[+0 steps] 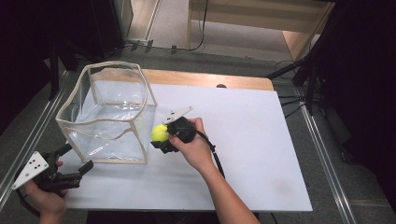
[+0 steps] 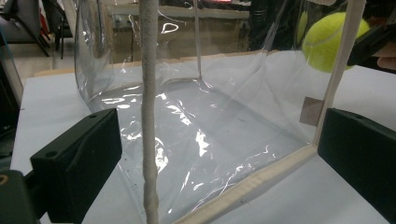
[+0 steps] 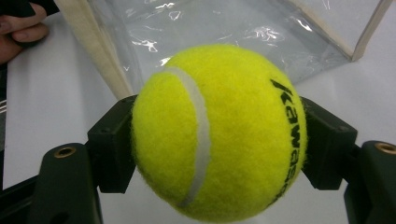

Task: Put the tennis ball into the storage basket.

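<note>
A yellow tennis ball [image 1: 159,133] with black lettering is clamped between the jaws of my right gripper [image 1: 161,136], just off the right wall of a clear plastic bag [image 1: 112,114] with cream trim. The ball [image 3: 219,133] sits large between both black jaws in the right gripper view. The bag stands upright and open-topped on the white table [image 1: 252,140]. My left gripper [image 1: 77,158] is open near the bag's front left corner, its jaws spread on either side of the bag's corner seam [image 2: 149,116]. Through the bag the ball [image 2: 327,39] shows at upper right.
The white board lies on a wooden tabletop [image 1: 210,79]. Metal rails [image 1: 322,154] run along both sides. Black stands and cables [image 1: 303,74] are at the far right. The table's right half holds nothing.
</note>
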A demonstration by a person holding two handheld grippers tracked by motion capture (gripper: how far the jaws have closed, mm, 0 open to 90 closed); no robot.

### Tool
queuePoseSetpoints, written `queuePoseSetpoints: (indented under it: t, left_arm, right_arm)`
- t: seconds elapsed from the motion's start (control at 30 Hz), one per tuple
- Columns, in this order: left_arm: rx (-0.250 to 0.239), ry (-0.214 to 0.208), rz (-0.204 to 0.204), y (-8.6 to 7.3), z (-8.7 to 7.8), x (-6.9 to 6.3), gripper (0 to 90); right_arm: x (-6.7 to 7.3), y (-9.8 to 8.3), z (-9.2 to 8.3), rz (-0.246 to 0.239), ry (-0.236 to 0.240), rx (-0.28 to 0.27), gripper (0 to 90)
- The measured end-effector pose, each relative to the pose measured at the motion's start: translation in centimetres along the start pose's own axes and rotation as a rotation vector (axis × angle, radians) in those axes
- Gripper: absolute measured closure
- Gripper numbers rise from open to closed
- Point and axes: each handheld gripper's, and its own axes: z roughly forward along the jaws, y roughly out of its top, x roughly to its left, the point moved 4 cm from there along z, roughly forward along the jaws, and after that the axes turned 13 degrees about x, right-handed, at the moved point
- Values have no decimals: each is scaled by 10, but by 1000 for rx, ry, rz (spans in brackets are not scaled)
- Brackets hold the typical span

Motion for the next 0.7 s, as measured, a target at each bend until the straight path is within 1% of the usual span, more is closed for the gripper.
queuePoseSetpoints:
  t: [0.1, 0.4, 0.7]
  left_arm:
    - [0, 1, -3, 0, 0, 0, 1]
    - [0, -1, -1, 0, 0, 0, 1]
    - [2, 0, 0, 0, 0, 0, 1]
  right_arm:
    - [0, 3, -3, 1, 0, 0, 239]
    - [0, 12, -14, -23, 5, -7, 239]
    - [-2, 20, -23, -25, 0, -23, 239]
